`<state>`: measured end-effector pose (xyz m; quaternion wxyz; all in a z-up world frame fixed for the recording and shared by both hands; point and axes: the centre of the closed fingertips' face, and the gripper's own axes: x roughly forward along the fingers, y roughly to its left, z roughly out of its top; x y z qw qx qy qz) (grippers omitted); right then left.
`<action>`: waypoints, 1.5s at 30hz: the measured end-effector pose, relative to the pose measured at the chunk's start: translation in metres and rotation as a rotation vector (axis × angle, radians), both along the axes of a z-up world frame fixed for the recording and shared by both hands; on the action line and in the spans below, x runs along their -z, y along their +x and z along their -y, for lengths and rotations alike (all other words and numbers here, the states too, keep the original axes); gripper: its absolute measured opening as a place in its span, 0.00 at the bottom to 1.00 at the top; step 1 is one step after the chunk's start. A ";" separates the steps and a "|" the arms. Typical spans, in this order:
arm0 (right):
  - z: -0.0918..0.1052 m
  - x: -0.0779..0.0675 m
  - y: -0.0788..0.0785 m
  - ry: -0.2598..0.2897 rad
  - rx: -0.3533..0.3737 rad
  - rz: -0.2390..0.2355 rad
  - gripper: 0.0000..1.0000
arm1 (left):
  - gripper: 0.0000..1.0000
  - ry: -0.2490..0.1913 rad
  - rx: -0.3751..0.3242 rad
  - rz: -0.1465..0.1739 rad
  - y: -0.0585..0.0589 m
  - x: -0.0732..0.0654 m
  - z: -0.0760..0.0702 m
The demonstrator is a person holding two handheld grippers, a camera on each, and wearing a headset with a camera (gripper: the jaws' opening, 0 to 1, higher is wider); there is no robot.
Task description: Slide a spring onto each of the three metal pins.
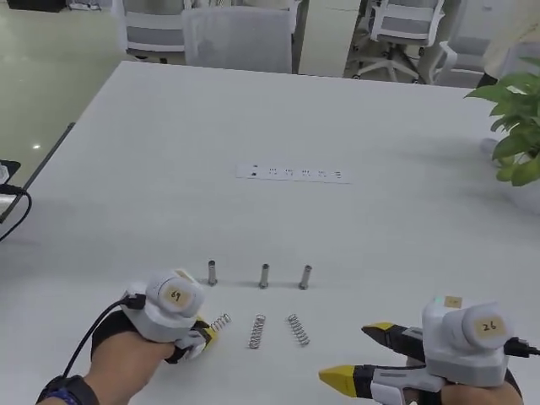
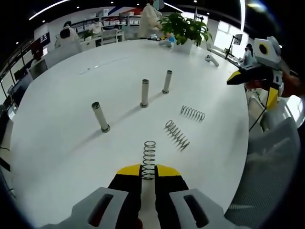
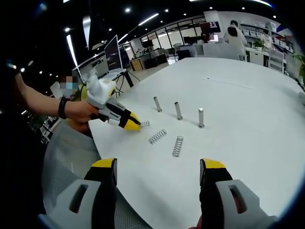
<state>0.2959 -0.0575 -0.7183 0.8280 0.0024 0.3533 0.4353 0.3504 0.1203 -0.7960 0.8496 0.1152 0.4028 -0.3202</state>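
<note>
The left gripper is clamped on the near end of the left spring, long axis pointing away from the jaws; the left pin stands upright just far-left of it; the right gripper gapes, well apart.

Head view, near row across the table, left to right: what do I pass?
left hand-held gripper → first spring, at its tips → second spring → third spring → right hand-held gripper
</note>
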 end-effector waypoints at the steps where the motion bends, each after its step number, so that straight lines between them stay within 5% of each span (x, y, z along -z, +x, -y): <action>1: -0.001 0.000 0.000 0.001 -0.002 0.000 0.69 | 0.02 0.000 0.000 0.002 0.000 -0.001 -0.001; 26: -0.033 0.002 -0.007 0.039 -0.055 -0.017 0.68 | 0.02 -0.024 -0.045 0.036 -0.024 -0.025 -0.031; 45: -0.065 0.005 -0.020 0.077 -0.123 -0.037 0.64 | 0.02 -0.062 -0.055 0.070 -0.040 -0.045 -0.025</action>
